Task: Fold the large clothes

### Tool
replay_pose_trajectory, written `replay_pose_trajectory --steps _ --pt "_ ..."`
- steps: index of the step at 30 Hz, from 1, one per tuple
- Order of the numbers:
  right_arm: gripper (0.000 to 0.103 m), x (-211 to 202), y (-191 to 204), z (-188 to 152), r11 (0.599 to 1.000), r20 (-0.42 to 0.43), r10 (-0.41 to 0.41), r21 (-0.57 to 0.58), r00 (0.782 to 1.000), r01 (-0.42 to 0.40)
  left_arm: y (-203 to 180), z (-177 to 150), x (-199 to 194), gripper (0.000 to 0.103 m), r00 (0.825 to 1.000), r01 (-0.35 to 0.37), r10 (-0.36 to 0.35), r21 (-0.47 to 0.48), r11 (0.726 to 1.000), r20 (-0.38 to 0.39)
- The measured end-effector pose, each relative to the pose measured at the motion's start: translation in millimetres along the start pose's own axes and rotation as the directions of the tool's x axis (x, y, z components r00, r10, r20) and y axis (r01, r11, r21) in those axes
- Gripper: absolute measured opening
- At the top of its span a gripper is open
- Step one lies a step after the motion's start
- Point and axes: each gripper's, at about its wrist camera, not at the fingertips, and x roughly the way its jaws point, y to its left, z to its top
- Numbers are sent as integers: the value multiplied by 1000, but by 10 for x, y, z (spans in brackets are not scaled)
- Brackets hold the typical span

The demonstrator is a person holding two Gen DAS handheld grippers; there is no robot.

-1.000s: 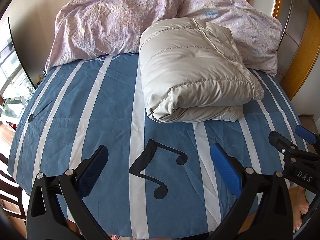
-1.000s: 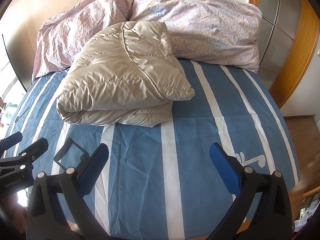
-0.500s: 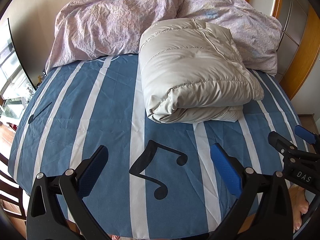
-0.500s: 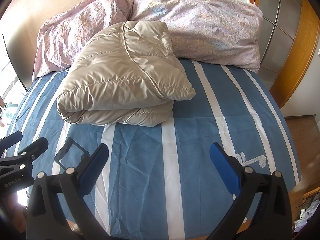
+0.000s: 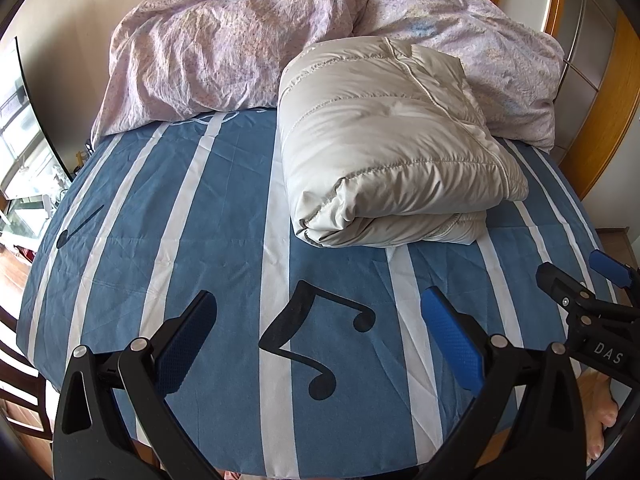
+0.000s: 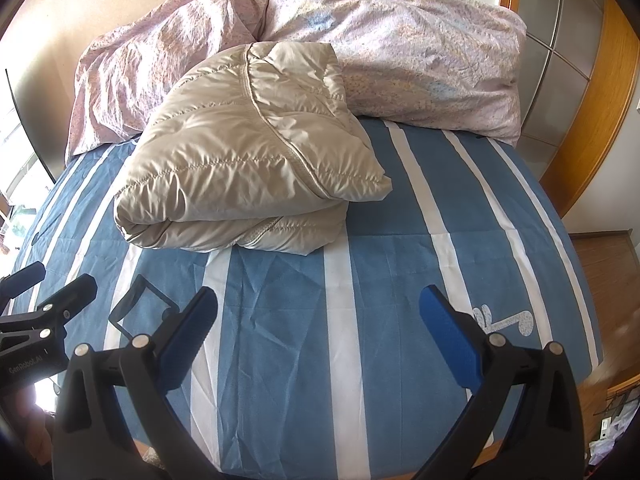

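The left gripper (image 5: 318,332) hovers with its jaws spread wide and nothing between them, over the near edge of a blue-and-white striped bedsheet (image 5: 208,216). A black music note (image 5: 316,340) printed on the sheet lies directly under the gap between its blue finger pads (image 5: 452,336). Ahead of it and a little to the right lies the beige puffer jacket (image 5: 384,148), folded into a thick, layered bundle with its rounded fold facing the gripper; the two are well apart. Behind the jacket, a crumpled pink floral duvet (image 5: 224,52) is heaped along the far side of the bed, touching the jacket's back edge.

The right gripper (image 6: 318,332) is likewise wide open and empty, held above the near part of the sheet. From it, the folded jacket sits ahead and to the left, clear of both fingers. The right gripper's tips show at the right edge of the left camera's view, and the left gripper's at the left edge of the right one. A bare foot (image 5: 602,412) shows low on the right in the left wrist view, beside the bed.
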Motion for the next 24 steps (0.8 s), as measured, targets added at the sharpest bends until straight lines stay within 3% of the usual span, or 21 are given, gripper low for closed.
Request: replay_pose_trajectory --steps 24 --pt "101 7 19 14 1000 0 7 -5 1000 -7 -17 18 7 102 1000 7 -7 7 1000 -2"
